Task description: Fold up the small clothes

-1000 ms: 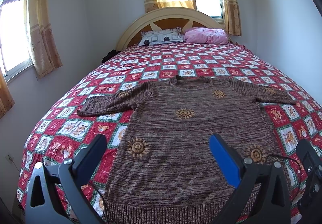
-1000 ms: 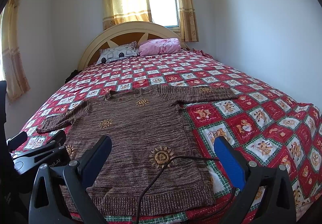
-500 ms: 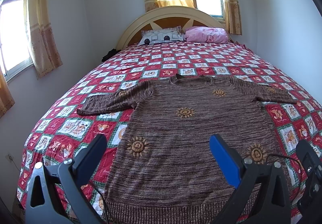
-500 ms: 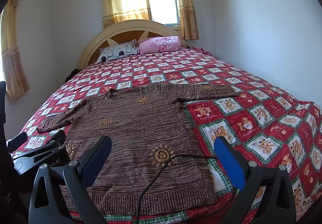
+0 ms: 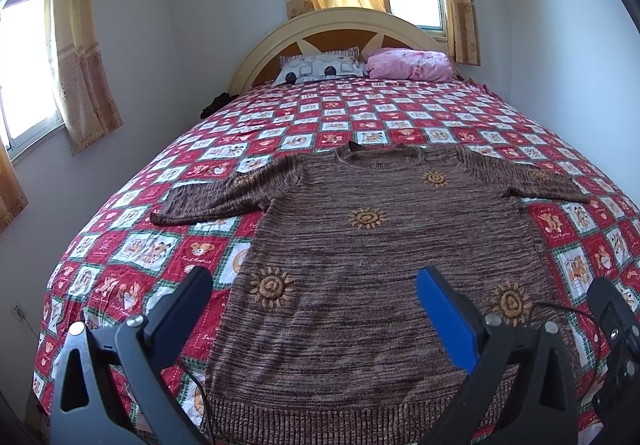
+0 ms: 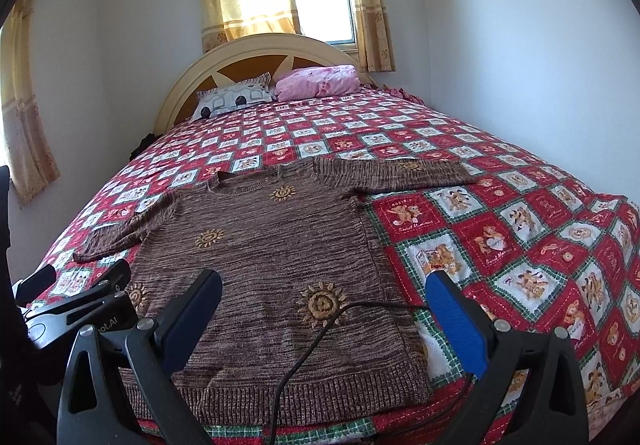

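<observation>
On the bed [image 5: 192, 181], a brown sweater [image 5: 360, 245] lay flat, collar toward twelve o'clock; my left tongs [image 5: 312, 313] and right tongs [image 6: 324, 309] hovered at six o'clock, both spread apart, empty.

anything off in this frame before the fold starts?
One thing: a black cable from the rig lies across the brown sweater near its hem, where it could snag a fold. The sweater itself lies flat, sleeves spread. Left gripper and right gripper are open and empty.

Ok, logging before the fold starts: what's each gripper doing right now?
Left gripper: open, holding nothing, above the sweater.
Right gripper: open, holding nothing.
</observation>
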A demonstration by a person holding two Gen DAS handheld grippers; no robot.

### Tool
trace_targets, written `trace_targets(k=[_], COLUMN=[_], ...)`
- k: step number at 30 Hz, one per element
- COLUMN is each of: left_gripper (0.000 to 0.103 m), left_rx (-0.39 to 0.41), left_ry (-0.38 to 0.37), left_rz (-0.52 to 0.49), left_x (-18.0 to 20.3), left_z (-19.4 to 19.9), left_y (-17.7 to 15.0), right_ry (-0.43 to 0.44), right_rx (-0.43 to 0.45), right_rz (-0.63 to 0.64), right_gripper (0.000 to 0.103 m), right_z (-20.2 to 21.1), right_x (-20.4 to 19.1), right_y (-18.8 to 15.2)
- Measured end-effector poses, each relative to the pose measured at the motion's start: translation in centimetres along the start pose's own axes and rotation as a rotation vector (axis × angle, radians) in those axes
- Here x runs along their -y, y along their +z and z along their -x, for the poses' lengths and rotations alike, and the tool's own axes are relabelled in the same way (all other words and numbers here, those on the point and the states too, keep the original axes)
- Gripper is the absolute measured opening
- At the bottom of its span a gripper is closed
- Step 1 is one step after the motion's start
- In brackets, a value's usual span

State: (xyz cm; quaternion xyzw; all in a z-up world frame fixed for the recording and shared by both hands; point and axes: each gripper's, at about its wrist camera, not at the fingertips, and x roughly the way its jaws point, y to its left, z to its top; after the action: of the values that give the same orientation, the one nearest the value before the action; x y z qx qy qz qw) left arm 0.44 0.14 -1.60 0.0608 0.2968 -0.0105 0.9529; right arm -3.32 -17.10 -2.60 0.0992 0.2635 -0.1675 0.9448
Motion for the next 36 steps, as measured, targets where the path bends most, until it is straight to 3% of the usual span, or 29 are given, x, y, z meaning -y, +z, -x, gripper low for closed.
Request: trace_targets(k=[21, 27, 28, 30, 32, 36], left_gripper=[0.103, 0.103, 0.103, 0.103, 0.103, 0.103], left_rx=[-0.033, -0.06, -0.067, -0.086, -0.098, -0.116], left_ry=[-0.024, -0.074, -0.075, -0.059, -0.05, -0.039], left_rz=[-0.001, -0.009, -0.01, -0.014, -0.021, -0.043], left_x=[1.1, 1.4, 1.4, 1.5, 1.7, 2.3], left_z=[-2.9, -6.1, -6.7, -8.5, -9.8, -12.2], left_y=[0.8, 1.6, 1.8, 2.6, 3.4, 4.8], right_ry=[0.022, 0.036, 0.035, 0.052, 0.074, 0.018], right_rx=[0.006, -0.011, -0.035, -0.074, -0.111, -0.133], right_rz=[-0.038, -0.068, -0.084, -0.119, -0.173, -0.292], right_gripper=[0.102, 0.101, 0.094, 0.071, 0.066, 0.066], right_z=[-2.5, -6.1, -7.4, -9.3, -11.9, -15.7], right_x=[2.2, 5.2, 6.2, 8.0, 10.6, 16.0], right_y=[0.6, 1.6, 2.0, 2.9, 4.3, 7.9])
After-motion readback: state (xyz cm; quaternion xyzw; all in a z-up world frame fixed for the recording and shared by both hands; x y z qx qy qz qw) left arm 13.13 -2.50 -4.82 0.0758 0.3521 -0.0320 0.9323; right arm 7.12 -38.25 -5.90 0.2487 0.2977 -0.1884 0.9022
